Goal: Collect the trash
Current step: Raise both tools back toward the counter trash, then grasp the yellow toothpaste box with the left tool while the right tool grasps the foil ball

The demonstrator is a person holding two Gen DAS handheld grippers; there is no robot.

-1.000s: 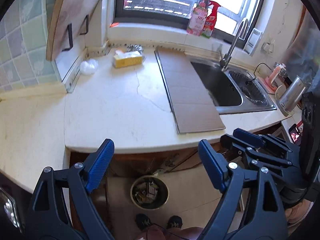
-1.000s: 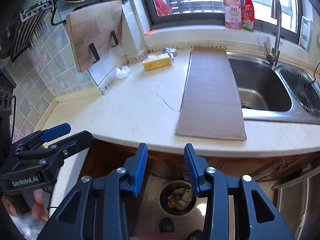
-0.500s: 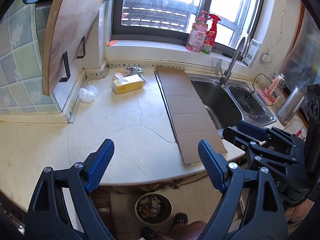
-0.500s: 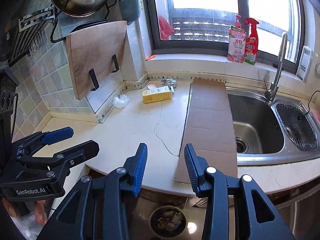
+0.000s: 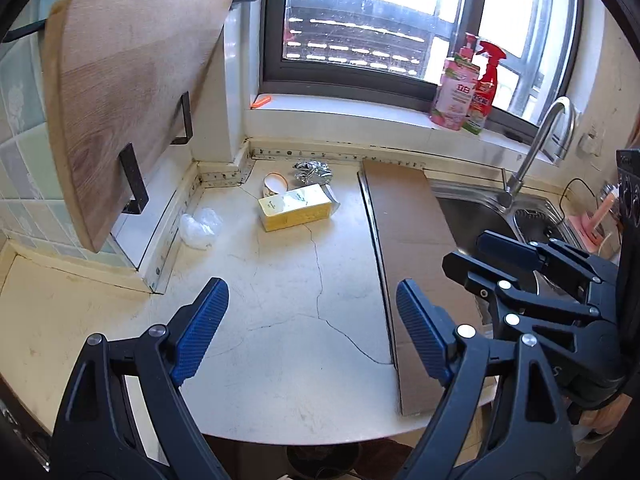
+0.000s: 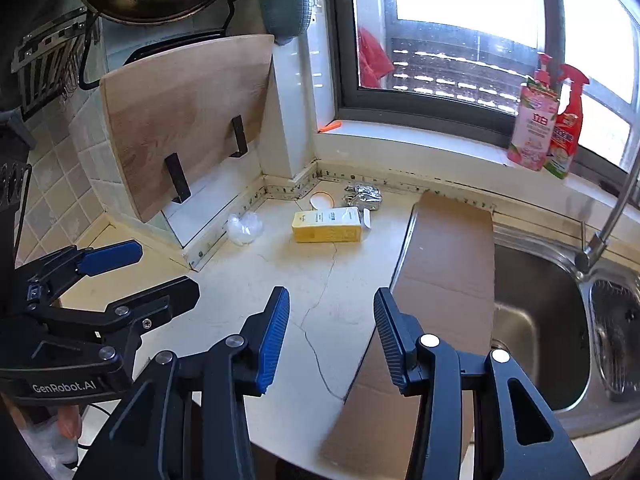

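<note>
Yellow carton [image 5: 295, 213] beside crumpled foil [image 5: 313, 171] on cracked counter [image 5: 280, 280], left gripper [image 5: 312, 334] spread empty, right gripper [image 6: 331, 338] just widening, empty.

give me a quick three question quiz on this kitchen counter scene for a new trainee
1. True or false: the yellow carton stands upright on the counter.
2. Which trash piece lies nearest the wall-hung cutting board? A) crumpled foil B) white plastic wad C) round lid
3. What flat thing lies between the trash and the sink?

Key
1. False: it lies on its side.
2. B
3. The cardboard sheet, along the sink's edge.
</note>
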